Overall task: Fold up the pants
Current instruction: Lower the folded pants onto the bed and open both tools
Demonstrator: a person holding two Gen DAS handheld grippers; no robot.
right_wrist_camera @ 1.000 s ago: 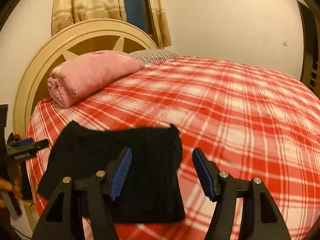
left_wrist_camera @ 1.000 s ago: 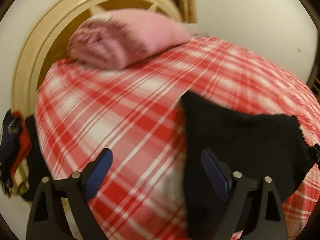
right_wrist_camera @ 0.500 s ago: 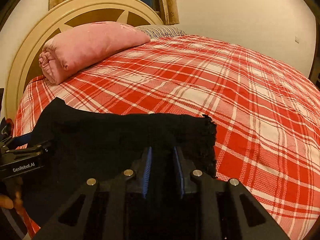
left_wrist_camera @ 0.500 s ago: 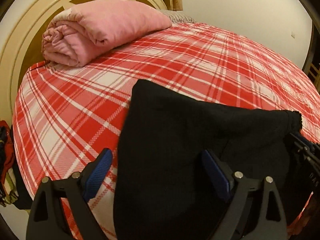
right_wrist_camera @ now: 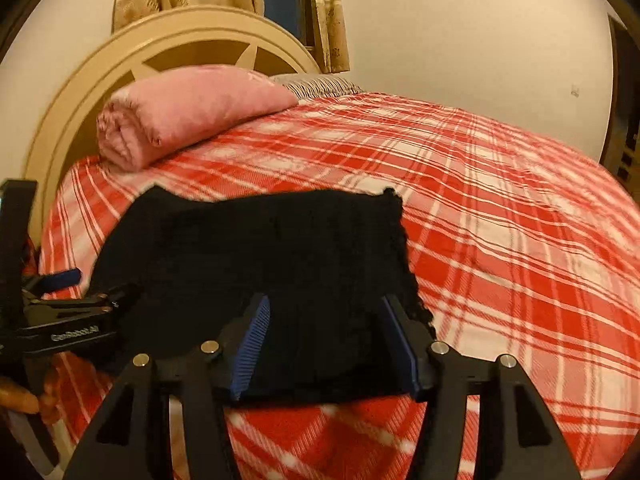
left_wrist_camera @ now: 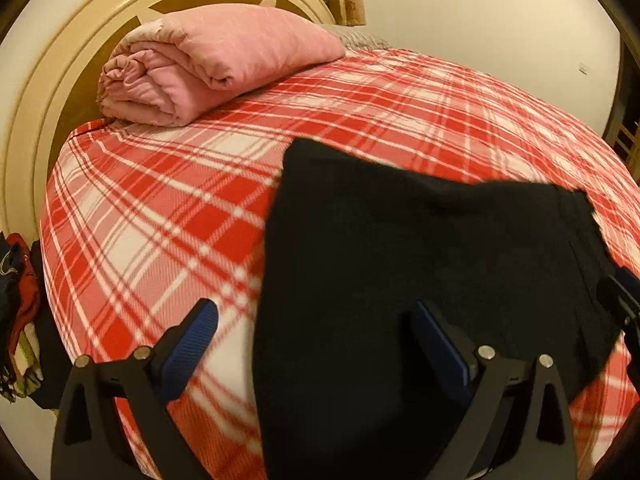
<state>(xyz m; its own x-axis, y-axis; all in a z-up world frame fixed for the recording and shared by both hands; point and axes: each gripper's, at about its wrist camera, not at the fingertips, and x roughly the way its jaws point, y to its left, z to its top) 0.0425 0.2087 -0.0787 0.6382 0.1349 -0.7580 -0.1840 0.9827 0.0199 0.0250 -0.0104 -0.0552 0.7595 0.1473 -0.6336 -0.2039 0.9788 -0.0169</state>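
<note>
The black pants lie folded into a compact rectangle on the red plaid bed, near its front edge; they also show in the right wrist view. My left gripper is open and empty, its left finger over bare bedspread and its right finger over the pants' left part. My right gripper is open and empty just above the pants' near right part. The left gripper also shows at the left edge of the right wrist view.
A rolled pink blanket lies at the head of the bed by the cream headboard. The plaid bedspread stretches far to the right. Dark and red clothes hang off the bed's left side.
My right gripper, shut on the pants half a second ago, has opened and let go. The pants now rest flat. The left gripper stayed open and shifted slightly.
</note>
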